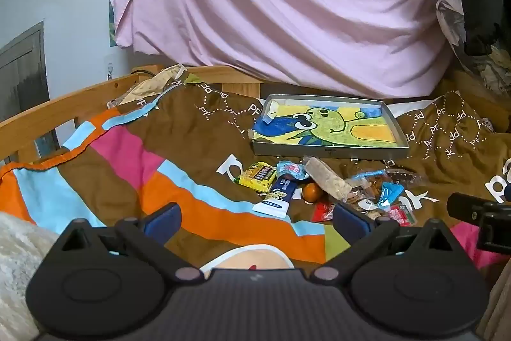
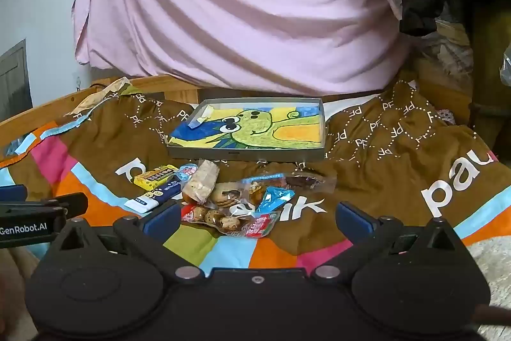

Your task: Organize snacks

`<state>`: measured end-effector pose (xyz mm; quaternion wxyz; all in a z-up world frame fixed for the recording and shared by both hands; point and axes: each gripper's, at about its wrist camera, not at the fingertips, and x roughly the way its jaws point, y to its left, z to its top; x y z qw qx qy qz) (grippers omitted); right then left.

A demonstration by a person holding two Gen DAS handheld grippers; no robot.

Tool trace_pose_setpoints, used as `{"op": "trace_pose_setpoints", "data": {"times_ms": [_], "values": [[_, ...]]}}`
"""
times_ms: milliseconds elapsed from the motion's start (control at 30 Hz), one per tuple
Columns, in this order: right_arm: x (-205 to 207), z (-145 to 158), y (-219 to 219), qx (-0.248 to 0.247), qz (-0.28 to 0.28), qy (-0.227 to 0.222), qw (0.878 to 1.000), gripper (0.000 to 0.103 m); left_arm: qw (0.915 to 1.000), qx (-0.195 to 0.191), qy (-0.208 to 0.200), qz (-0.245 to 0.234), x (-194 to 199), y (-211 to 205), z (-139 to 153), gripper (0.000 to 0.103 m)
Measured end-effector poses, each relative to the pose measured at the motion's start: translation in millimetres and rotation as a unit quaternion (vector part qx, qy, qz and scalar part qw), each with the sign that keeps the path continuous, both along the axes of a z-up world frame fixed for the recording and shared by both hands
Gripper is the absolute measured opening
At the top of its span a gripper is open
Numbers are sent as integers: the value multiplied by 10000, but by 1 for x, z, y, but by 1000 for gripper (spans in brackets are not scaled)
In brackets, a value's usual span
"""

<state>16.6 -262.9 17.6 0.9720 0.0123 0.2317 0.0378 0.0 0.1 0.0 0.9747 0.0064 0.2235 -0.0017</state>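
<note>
Both grippers hang above a bed with their jaws wide apart and nothing between them. The left gripper (image 1: 255, 221) fills the bottom of its view, and the right gripper (image 2: 257, 218) fills the bottom of its own.

The snacks lie in a small heap in the middle of each view, on a brown bed cover with pink, orange and blue stripes (image 1: 134, 162). Just behind the heap, a little higher in the frame, sits a flat grey tray with a green cartoon dinosaur picture inside (image 1: 329, 149). It holds no snacks yet.

On the left of the heap lies a yellow snack box (image 1: 257, 176), and a long dark blue and white packet (image 1: 278, 195) touches it. A pale crumbly bar in clear wrap (image 2: 201, 181) leans on the pile, and a clear bag of round brown cookies (image 2: 223, 197) lies near the front with a shiny light blue wrapper (image 2: 274, 197) beside it.

The job looks like it is only beginning. A good first pick is likely the yellow box, because it is stiff and sits at the edge. Come down gently so the jaws close on one snack only and do not pinch the soft cover.
</note>
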Motion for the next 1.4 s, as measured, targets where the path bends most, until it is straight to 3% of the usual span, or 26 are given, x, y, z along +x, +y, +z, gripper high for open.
{"op": "trace_pose_setpoints", "data": {"times_ms": [1400], "values": [[-2,2,-1,3,-156,-65,9999,102,10000,-53,22,4,-1,2,-3,103]]}}
